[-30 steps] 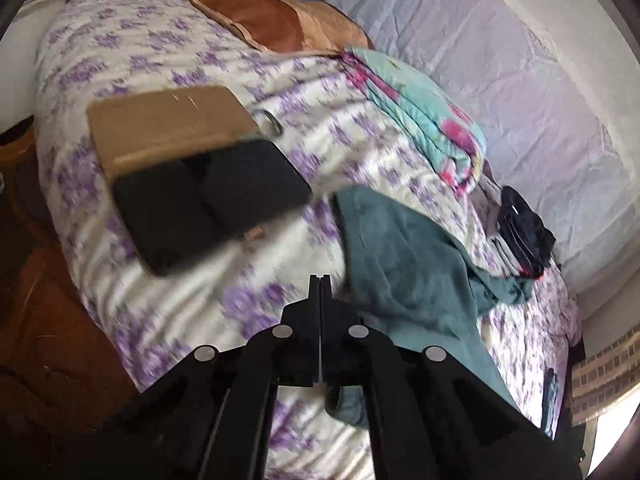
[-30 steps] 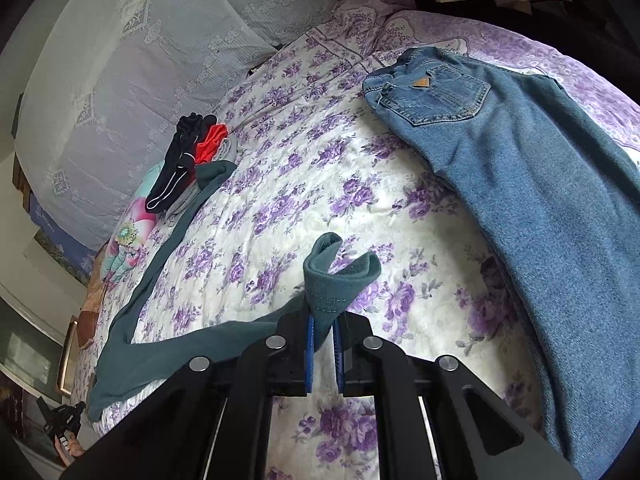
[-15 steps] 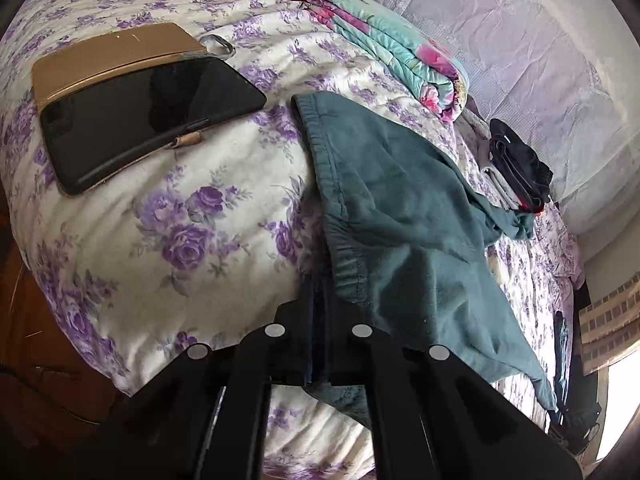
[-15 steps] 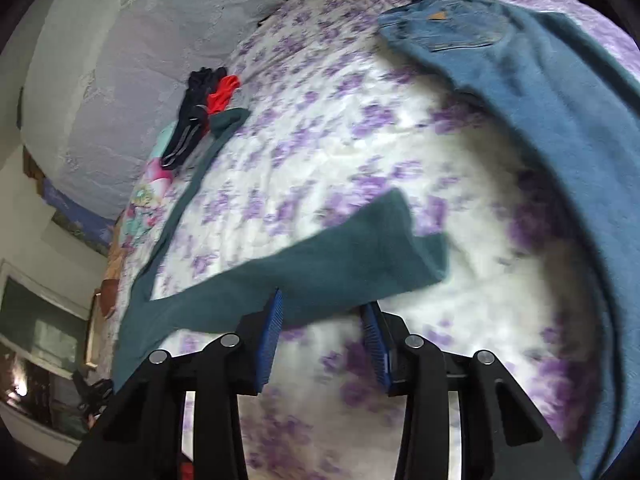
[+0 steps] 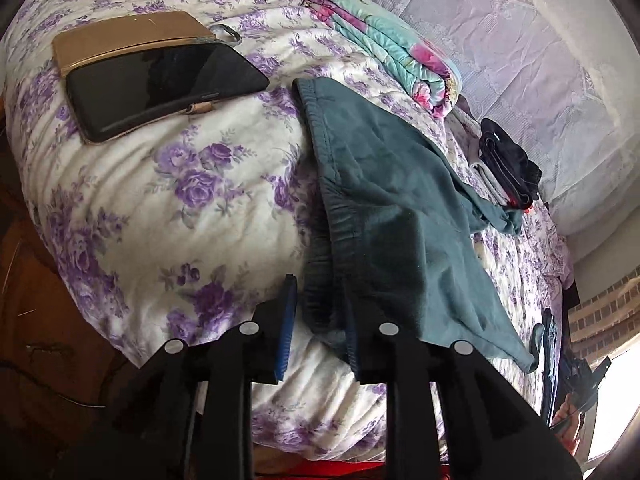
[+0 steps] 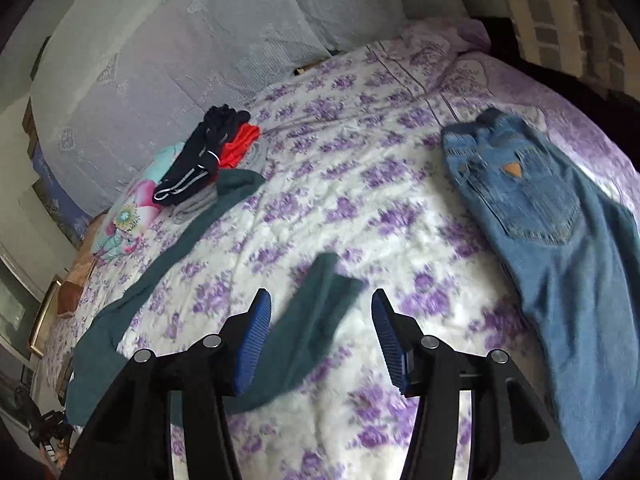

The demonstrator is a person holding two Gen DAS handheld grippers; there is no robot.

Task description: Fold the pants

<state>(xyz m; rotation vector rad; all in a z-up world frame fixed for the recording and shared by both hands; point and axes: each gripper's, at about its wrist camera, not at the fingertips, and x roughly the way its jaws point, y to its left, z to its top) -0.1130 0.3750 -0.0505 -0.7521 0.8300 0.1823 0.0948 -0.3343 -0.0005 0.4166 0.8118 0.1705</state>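
phone [image 5: 160,84] left view, jeans [image 6: 560,240] right view

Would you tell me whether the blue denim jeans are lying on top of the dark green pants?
No, the blue denim jeans lie apart from the dark green pants, with bare floral bedspread between them.

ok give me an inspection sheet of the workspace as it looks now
surface: floral bedspread, rumpled.
job's things: green pants lying flat, waistband by the left gripper, a leg end by the right.
clutter: jeans; dark clothes with a red piece; folded blanket; tablet in a tan case.
grippers: left gripper opening, waistband between the jaws; right gripper opening, leg end lying free.
cables: nothing seen.
surroundings: lace curtain; wooden floor.
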